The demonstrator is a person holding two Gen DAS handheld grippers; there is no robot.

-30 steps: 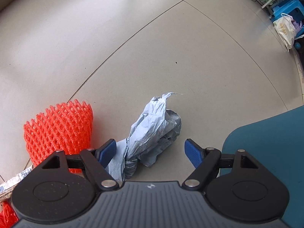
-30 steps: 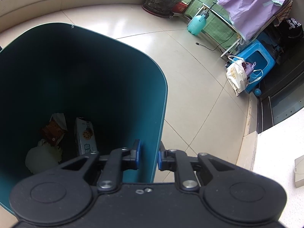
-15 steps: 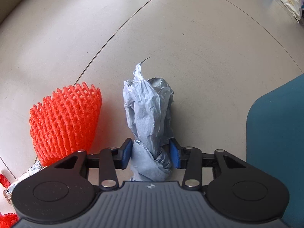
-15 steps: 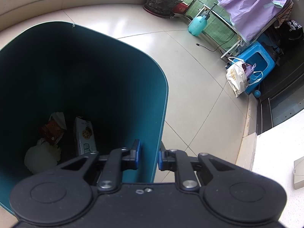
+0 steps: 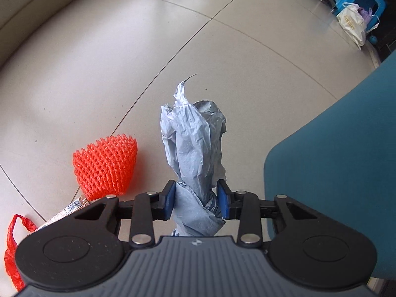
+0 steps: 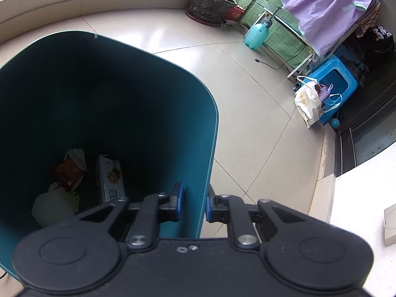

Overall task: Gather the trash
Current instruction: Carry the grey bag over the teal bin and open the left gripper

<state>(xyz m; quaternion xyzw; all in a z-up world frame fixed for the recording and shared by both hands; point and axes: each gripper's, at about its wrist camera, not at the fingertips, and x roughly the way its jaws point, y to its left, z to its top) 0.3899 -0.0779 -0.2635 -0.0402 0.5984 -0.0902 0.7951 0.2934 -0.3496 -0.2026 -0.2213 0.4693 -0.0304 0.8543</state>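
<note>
You're in a home's tiled balcony or sunroom: a potted plant, laundry on a drying rack, a spray bottle, a plastic stool.

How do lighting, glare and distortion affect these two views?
Left wrist view: even daylight, soft glare on the floor tiles, grout lines bowed by the fisheye, blue paper wad sharp. Right wrist view: the teal bin interior is dark, so its trash reads dimly; window glare on the floor behind.

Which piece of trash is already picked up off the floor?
The crumpled blue-gray paper: the left tool pinches it. The orange foam net, red plastic bag and small wrapper lie loose on the floor.
</note>
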